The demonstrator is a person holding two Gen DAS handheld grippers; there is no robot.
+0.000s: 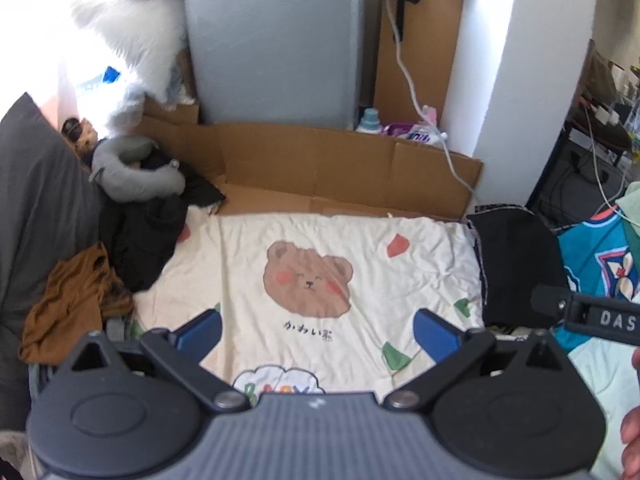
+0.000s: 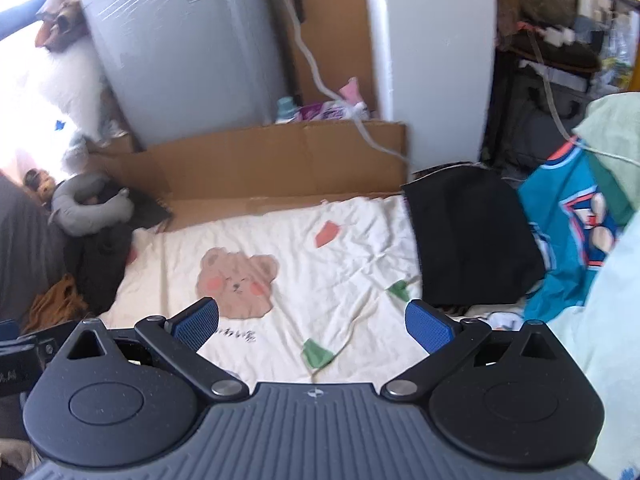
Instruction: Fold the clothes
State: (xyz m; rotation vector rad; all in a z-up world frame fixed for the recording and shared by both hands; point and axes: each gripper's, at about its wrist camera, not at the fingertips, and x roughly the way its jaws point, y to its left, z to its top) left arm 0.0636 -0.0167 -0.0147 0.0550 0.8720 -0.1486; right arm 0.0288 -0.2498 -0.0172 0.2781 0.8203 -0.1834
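Clothes lie all around a cream bear sheet (image 1: pixel 320 248) spread on the bed. The left gripper (image 1: pixel 318 326) hangs over the sheet with its blue fingers (image 1: pixel 200 330) wide apart and nothing between them. The right gripper (image 2: pixel 312 326) hangs over the same sheet, and its blue fingers (image 2: pixel 428 326) are wide apart too, holding nothing.

On the right edge of the sheet sits a black folded garment (image 1: pixel 516 268), flat and neat. Just beside it, further right, lies a teal jersey (image 1: pixel 592 256) with a red and white picture on it. A pale green cloth (image 2: pixel 612 140) lies over the jersey's far side.

On the left side of the bed is a brown top (image 1: pixel 76 300), all crumpled. Touching it is a black heap of clothes (image 1: pixel 148 236), with a grey neck pillow (image 1: pixel 132 176) on top. A flat sheet of cardboard (image 1: pixel 320 160) stands behind the bed, and a grey washing machine (image 1: pixel 276 40) stands behind that.
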